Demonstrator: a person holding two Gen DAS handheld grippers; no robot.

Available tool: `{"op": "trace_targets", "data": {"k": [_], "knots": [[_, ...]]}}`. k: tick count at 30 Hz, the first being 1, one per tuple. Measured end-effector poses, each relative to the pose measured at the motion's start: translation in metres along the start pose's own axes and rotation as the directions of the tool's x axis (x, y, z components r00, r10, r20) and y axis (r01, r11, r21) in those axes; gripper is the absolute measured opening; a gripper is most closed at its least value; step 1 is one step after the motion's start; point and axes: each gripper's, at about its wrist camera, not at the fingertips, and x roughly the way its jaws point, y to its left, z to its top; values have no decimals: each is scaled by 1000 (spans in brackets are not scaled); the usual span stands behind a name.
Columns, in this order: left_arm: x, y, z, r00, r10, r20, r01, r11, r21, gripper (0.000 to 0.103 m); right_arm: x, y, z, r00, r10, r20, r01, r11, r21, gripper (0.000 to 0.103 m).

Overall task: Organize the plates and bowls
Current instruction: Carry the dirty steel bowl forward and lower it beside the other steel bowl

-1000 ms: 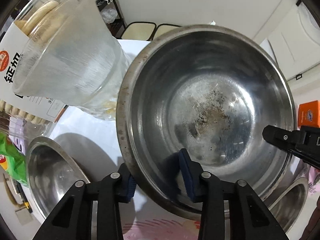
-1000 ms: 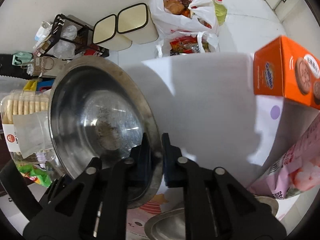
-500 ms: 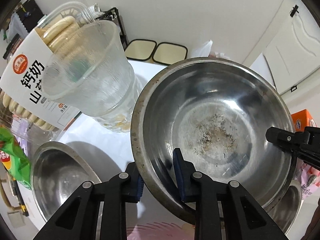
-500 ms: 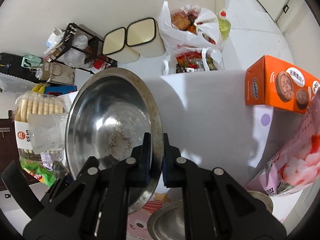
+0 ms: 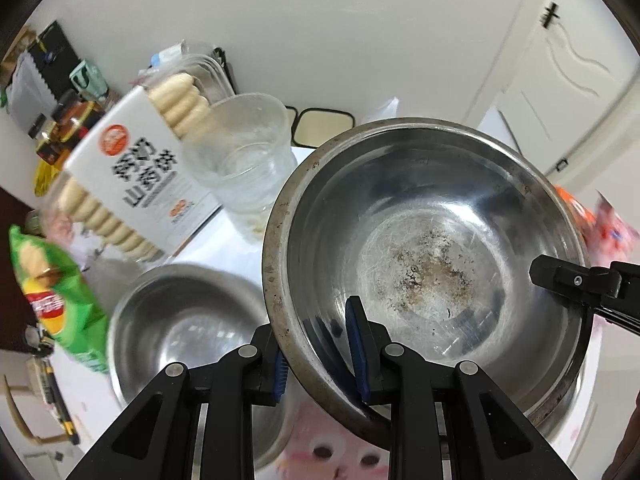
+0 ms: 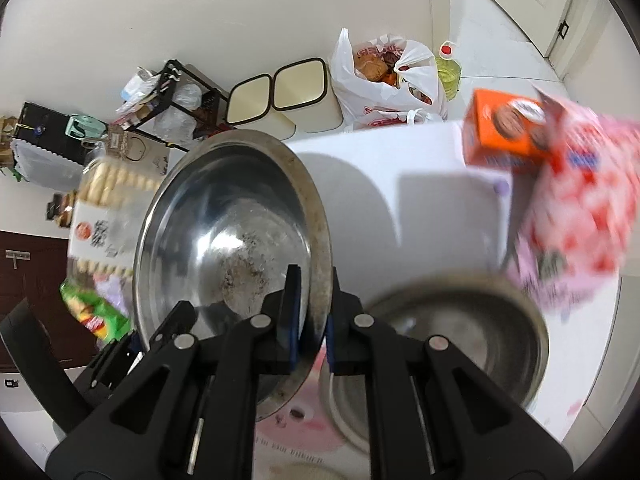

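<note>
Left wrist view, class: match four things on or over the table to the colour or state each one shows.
Things:
1. large steel bowl
2. plastic cup
3. chip bag
4. smaller steel bowl

Descriptions:
A. green
B. clear and empty
C. resting on the table, not gripped
D. rim clamped between blue pads, dark stains on its bottom

Pairs: 1-D, 2-B, 3-A, 4-C. The left hand-held gripper and the right hand-held gripper both grip the large bowl's rim.

Chinese characters on white biscuit pack label (image 5: 136,176), otherwise unreadable
</note>
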Motion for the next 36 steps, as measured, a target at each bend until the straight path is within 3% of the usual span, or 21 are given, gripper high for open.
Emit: {"op": "trace_targets", "data": {"k": [9, 14, 21, 31, 36], "knots": [[-61, 17, -69, 1000, -21, 19, 19, 995, 97, 25, -47, 20, -99, 999, -4, 37, 4, 1000, 24, 14], [-60, 20, -103, 1000, -24, 11, 22, 989, 144, 25, -44, 18, -142, 999, -15, 43, 13, 998, 57, 14], [-56, 21, -136, 1000, -11, 14, 7, 977, 211, 25, -28, 12, -178, 999, -37, 23, 35, 994, 106, 15], [-66, 20, -152, 998, -31, 49, 18, 971, 240, 25, -34, 10, -206, 998, -39, 52, 32, 991, 128, 15], [-59, 26, -158, 1000, -17, 21, 11, 969, 246, 25, -23, 10, -215, 999, -25, 29, 21, 991, 134, 15]]}}
